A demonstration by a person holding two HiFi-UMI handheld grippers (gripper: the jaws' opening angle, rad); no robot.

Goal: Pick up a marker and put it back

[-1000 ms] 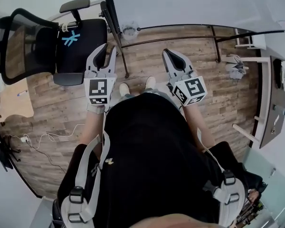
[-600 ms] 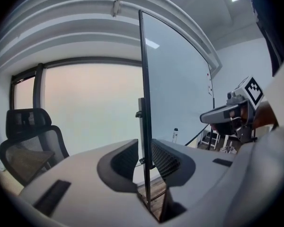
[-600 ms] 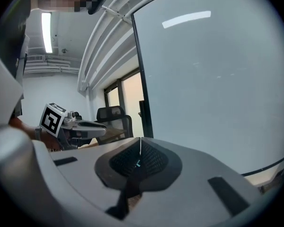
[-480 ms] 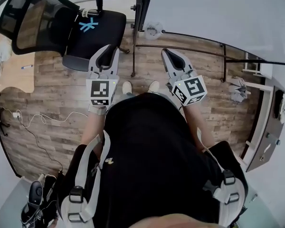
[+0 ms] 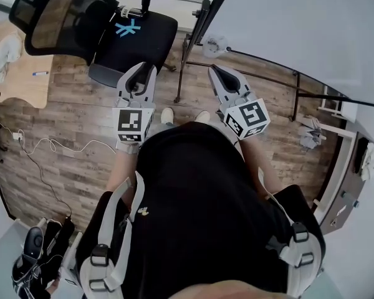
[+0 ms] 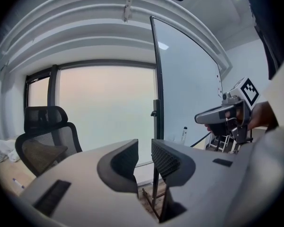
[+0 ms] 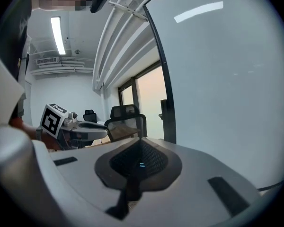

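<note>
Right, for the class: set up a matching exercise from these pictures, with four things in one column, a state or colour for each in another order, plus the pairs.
Things:
1. left gripper
2. right gripper
3. office chair
4. whiteboard

Descriptions:
A. black, with a blue cross on the seat
B. jaws together
C. jaws a little apart, nothing between them
D. pale blank surface in a dark frame

Pairs: 1-C, 2-B, 3-A, 4-D

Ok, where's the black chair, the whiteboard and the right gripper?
black chair (image 5: 143,39), head view, on its seat.
whiteboard (image 5: 299,30), head view, on its pale face.
right gripper (image 5: 214,69), head view, at its closed fingertips.
</note>
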